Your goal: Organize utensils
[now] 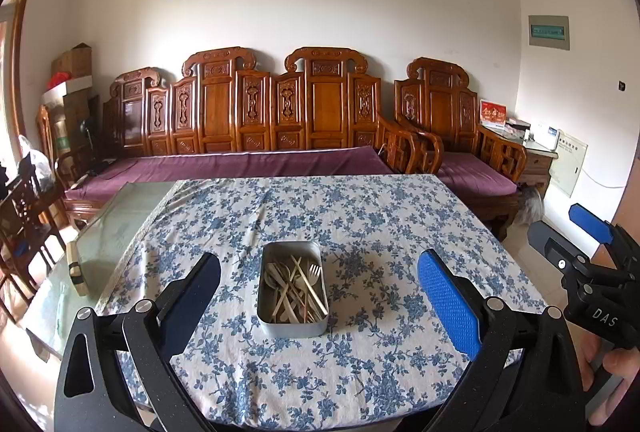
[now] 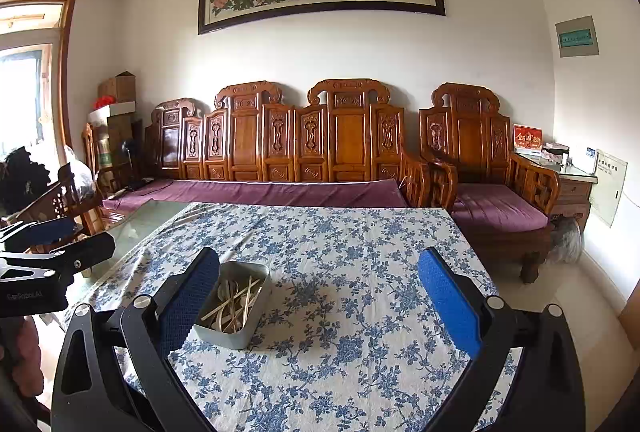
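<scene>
A grey metal tin [image 1: 294, 324] stands on the blue-flowered tablecloth [image 1: 360, 216] and holds several pale utensils [image 1: 294, 286]: spoons, a fork and chopsticks lying crossed. My left gripper [image 1: 318, 288] hovers open above the near side of the table, with the tin between its blue pads and nothing held. In the right wrist view the same tin [image 2: 234, 332] sits just beside the left finger of my right gripper [image 2: 320, 292], which is open and empty. The right gripper also shows at the edge of the left wrist view [image 1: 592, 232], beyond the table's right side.
The cloth covers most of a glass-topped table [image 1: 116, 228], bare glass showing at the left. A carved wooden sofa with purple cushions [image 1: 240, 168] runs behind the table. A wooden chair [image 1: 24, 216] stands at the left. A person's hand [image 1: 612, 368] holds the right gripper's handle.
</scene>
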Demonstrator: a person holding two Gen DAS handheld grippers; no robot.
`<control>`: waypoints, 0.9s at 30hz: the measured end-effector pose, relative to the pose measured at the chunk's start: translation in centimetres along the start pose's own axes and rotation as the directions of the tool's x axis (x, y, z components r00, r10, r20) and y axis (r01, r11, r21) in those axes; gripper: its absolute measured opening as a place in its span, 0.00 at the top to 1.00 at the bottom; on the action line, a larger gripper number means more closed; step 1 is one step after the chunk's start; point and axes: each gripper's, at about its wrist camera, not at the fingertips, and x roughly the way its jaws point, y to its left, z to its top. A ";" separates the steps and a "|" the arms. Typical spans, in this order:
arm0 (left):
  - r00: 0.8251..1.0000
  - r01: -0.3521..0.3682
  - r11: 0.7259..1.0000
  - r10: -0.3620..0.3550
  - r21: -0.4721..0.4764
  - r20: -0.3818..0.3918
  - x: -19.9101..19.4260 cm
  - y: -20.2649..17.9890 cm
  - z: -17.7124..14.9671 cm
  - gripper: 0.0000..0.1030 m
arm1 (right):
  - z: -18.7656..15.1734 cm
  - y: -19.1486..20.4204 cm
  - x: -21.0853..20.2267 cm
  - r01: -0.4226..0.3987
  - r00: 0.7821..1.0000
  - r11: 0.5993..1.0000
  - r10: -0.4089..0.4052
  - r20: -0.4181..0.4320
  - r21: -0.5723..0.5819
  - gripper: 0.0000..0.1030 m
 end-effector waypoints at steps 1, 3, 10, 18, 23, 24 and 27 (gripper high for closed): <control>1.000 -0.001 1.000 0.001 0.001 0.000 0.0 0.0 0.0 0.08 | 0.0 0.0 0.0 0.000 1.000 1.000 0.000 0.001 -0.001 0.03; 1.000 -0.002 1.000 0.002 0.002 -0.001 0.0 0.0 -0.1 0.08 | -0.1 0.0 0.2 0.001 1.000 1.000 -0.001 -0.001 0.000 0.03; 1.000 -0.004 1.000 0.004 -0.001 -0.005 0.0 0.1 -0.2 0.08 | -0.1 0.0 0.2 0.000 1.000 1.000 0.000 -0.003 0.000 0.03; 1.000 -0.010 1.000 0.010 -0.002 -0.004 0.0 0.1 -0.3 0.08 | -0.2 0.1 0.2 -0.001 1.000 1.000 0.001 -0.003 -0.002 0.03; 1.000 -0.014 1.000 0.014 -0.001 -0.005 0.0 0.1 -0.3 0.08 | -0.2 0.2 0.3 -0.002 1.000 1.000 0.002 -0.004 0.000 0.03; 1.000 -0.014 1.000 0.014 -0.002 -0.006 -0.1 0.1 -0.3 0.08 | -0.2 0.2 0.3 -0.002 1.000 1.000 0.002 -0.004 0.000 0.03; 1.000 -0.014 1.000 0.014 0.000 -0.005 -0.1 0.1 -0.4 0.08 | -0.2 0.2 0.3 -0.002 1.000 1.000 0.002 -0.004 0.001 0.03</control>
